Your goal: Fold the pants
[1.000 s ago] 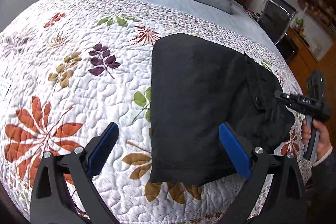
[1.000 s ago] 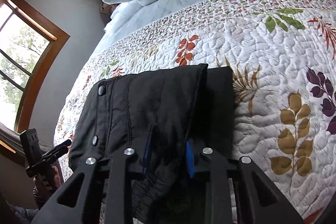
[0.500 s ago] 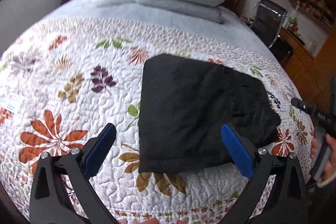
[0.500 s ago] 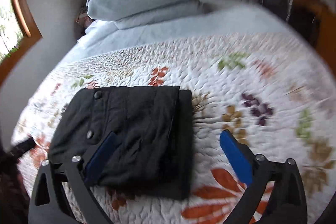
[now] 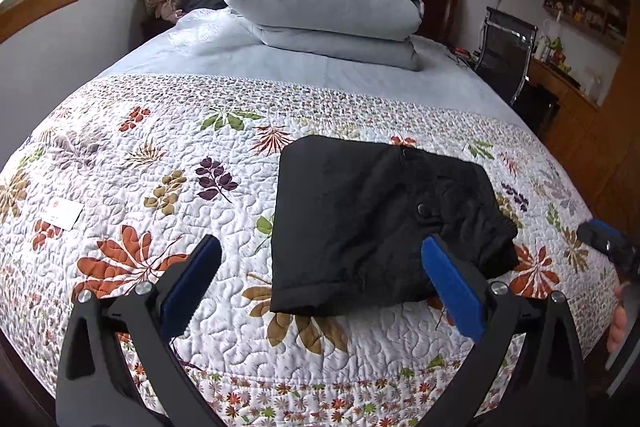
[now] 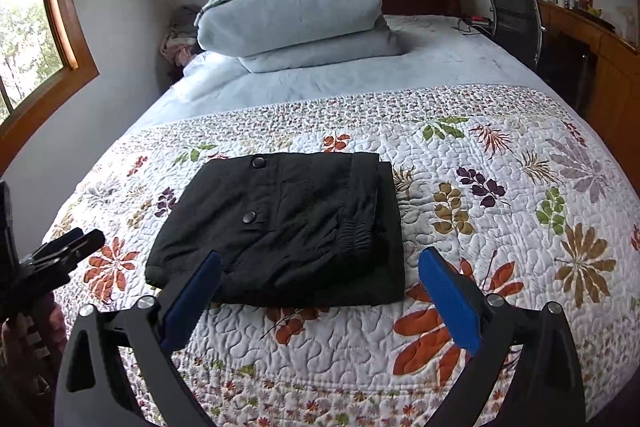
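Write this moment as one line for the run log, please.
pants: folded, lying on quilt | left tongs: open, empty | right tongs: open, empty | fold: looks done

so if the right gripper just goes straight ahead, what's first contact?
Probably the folded black pants on the quilt; the open right gripper points at their near edge. Depth unclear.

Desk clutter (image 5: 554, 47) — perhaps bottles — unreadable
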`<state>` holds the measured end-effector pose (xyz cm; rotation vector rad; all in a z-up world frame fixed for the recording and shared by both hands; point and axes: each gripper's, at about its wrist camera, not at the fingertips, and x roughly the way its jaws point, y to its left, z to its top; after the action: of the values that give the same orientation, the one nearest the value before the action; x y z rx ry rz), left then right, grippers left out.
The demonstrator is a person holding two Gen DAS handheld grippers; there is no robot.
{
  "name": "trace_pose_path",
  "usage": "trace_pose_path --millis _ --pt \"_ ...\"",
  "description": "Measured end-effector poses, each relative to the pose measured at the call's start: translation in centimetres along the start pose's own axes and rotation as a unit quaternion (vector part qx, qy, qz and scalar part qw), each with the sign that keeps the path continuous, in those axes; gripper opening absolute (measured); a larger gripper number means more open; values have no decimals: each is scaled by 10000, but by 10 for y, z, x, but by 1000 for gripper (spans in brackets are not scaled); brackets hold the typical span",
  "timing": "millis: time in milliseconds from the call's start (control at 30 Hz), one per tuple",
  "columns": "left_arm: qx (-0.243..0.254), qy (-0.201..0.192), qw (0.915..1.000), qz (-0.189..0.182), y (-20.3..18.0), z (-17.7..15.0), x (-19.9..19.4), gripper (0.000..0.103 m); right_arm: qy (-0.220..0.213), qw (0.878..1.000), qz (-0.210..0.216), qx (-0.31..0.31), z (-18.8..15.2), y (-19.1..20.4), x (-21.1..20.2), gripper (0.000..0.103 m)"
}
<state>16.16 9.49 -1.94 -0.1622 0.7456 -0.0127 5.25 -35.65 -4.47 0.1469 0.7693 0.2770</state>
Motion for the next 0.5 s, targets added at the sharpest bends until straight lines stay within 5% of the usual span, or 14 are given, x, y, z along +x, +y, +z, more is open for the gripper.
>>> trace_pose_path --millis 500 --pt "286 -49 9995 145 -6 -3 -8 100 -118 9997 127 -191 -3 9 -14 100"
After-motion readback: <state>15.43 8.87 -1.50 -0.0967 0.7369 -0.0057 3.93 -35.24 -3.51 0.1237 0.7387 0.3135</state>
